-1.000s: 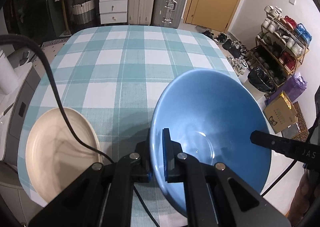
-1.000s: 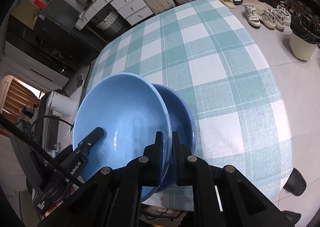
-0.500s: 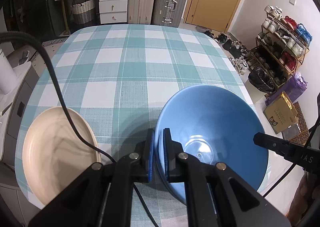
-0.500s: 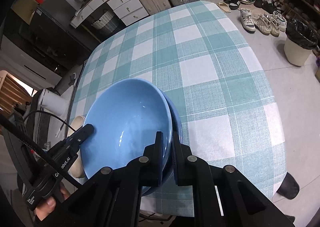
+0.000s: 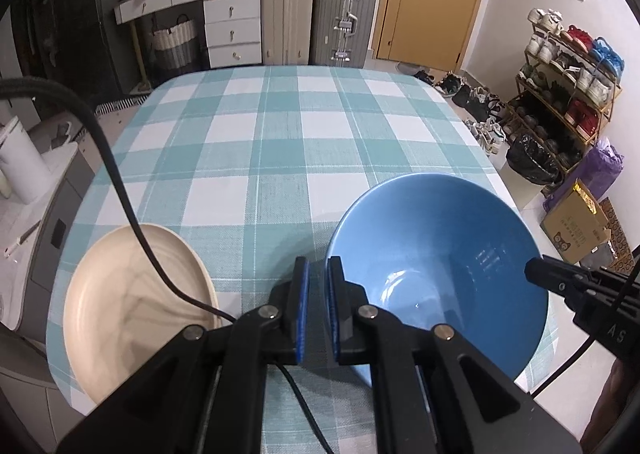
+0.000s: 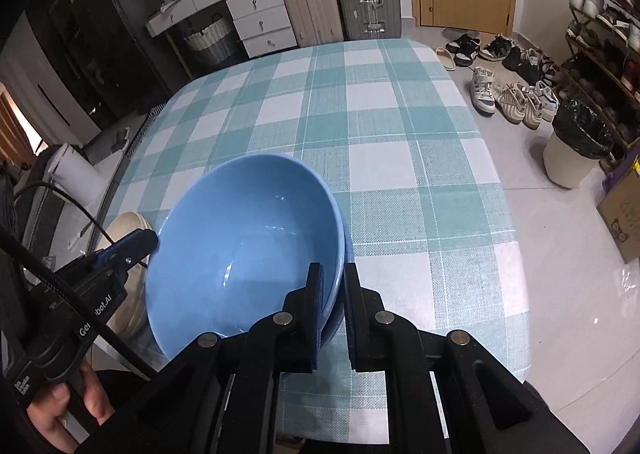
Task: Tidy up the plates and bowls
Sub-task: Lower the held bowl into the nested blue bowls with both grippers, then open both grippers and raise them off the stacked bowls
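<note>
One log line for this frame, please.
phase: nesting bowls; top blue bowl: seated in lower blue bowl; left tongs: open, off rim; right tongs: straddling rim, grip unclear
</note>
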`<state>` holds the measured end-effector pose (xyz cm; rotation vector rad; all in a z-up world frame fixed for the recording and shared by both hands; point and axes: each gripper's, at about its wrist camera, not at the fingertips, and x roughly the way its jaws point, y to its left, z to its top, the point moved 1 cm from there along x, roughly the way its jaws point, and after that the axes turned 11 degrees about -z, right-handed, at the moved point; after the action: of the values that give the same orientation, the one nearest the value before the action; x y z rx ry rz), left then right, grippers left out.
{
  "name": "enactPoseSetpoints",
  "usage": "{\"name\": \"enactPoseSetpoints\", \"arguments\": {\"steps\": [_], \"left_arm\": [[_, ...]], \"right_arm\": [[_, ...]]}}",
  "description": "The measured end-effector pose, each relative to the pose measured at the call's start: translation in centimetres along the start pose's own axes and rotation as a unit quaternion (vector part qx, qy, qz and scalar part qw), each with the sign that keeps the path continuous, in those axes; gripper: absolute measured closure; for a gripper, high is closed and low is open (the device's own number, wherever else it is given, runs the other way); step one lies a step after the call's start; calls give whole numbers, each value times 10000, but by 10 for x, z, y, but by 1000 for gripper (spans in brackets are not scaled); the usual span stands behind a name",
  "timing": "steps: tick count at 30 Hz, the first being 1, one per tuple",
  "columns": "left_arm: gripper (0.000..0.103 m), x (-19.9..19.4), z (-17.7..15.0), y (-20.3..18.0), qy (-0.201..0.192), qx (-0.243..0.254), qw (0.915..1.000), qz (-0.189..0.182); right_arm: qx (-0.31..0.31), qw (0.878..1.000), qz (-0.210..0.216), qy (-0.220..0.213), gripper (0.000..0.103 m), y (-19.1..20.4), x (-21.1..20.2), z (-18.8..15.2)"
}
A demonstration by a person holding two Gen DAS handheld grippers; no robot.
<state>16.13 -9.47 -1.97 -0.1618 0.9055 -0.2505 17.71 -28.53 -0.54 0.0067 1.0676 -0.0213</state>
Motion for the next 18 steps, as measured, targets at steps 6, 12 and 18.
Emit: {"name": "enactPoseSetpoints", "arguments": {"steps": [6, 12, 18], "left_arm": [[94, -6, 0, 0, -65, -7, 10000, -48], [93, -4, -2, -1, -45, 21, 10000, -40], [93, -2, -4, -4, -3, 47, 10000, -45]], "right_arm": [[-116, 9999, -80, -21, 94, 2, 3, -4], [-91, 10000, -33, 13, 94, -1, 9, -6], [-247, 9995, -219, 5, 94, 5, 8, -6]]}}
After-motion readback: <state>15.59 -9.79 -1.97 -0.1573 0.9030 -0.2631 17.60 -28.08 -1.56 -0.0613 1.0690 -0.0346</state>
